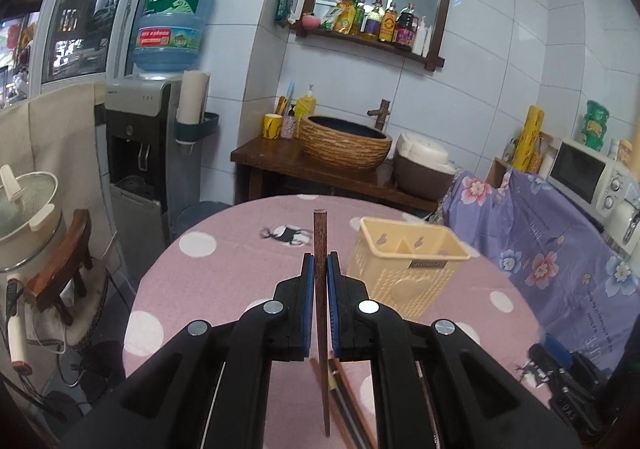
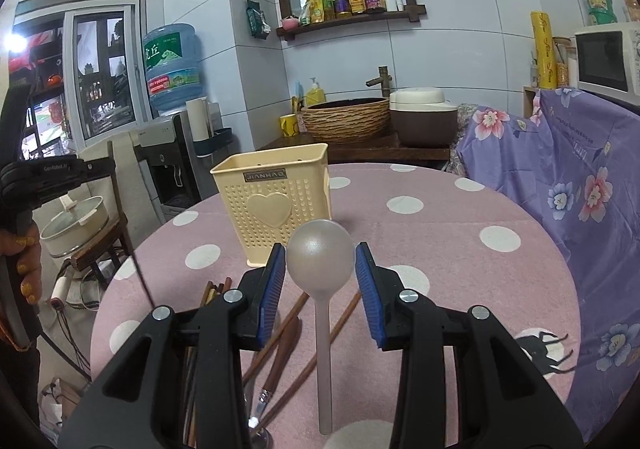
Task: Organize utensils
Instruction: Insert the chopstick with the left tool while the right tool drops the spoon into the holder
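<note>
left tongs: clamped on one dark chopstick, upright between the pads, tip hanging below.
right tongs: part-way apart, straddling a spoon; contact between pads and bowl not discernible.
basket: ahead and right of left tongs; straight ahead of right tongs, past the spoon bowl.
remaining chopsticks: flat on table under right tongs.
step, judged: chopstick into basket.
technique: keep stick vertical, centre over one compartment, lower tip inside rim before release.
risk: slip or tilt in pads.
</note>
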`<state>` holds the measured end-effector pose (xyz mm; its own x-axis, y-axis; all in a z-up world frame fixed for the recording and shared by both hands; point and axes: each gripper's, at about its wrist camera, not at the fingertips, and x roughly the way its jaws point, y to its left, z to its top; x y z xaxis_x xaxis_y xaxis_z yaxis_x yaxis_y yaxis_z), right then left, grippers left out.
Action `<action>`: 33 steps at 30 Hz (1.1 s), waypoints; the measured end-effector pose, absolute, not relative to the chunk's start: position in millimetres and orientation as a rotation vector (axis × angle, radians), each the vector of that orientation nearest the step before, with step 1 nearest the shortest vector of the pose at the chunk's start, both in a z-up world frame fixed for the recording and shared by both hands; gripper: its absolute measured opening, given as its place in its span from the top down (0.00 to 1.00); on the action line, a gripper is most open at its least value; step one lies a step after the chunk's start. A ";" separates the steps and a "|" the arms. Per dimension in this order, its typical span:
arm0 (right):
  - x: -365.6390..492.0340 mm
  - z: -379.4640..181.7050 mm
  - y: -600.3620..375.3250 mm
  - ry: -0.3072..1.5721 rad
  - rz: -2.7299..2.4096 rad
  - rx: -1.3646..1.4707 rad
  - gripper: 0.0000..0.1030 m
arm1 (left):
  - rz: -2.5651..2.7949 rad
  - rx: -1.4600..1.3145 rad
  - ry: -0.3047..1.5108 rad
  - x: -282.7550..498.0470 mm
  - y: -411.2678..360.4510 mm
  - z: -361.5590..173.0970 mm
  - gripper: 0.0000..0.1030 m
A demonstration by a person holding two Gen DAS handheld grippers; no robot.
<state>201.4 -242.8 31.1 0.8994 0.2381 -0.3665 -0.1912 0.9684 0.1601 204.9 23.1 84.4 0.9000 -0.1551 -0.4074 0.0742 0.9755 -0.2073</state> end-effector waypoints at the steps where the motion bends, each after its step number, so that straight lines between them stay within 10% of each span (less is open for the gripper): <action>1: 205.5 35.0 -241.0 0.387 0.231 0.119 0.64 | -0.137 -0.199 0.428 207.9 23.2 92.9 0.93; 15: 346.4 178.8 -197.3 0.154 0.221 0.094 0.64 | -0.190 -0.179 0.201 281.4 -23.6 231.4 0.93; 33: 370.3 60.2 -185.2 0.327 0.169 0.024 0.64 | -0.194 -0.131 0.447 330.9 -45.2 95.7 0.93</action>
<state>370.3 -185.2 60.2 0.9330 0.1694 -0.3174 -0.1617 0.9855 0.0506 330.9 -45.2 95.7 0.8836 -0.2144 -0.4162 0.1571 0.9732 -0.1678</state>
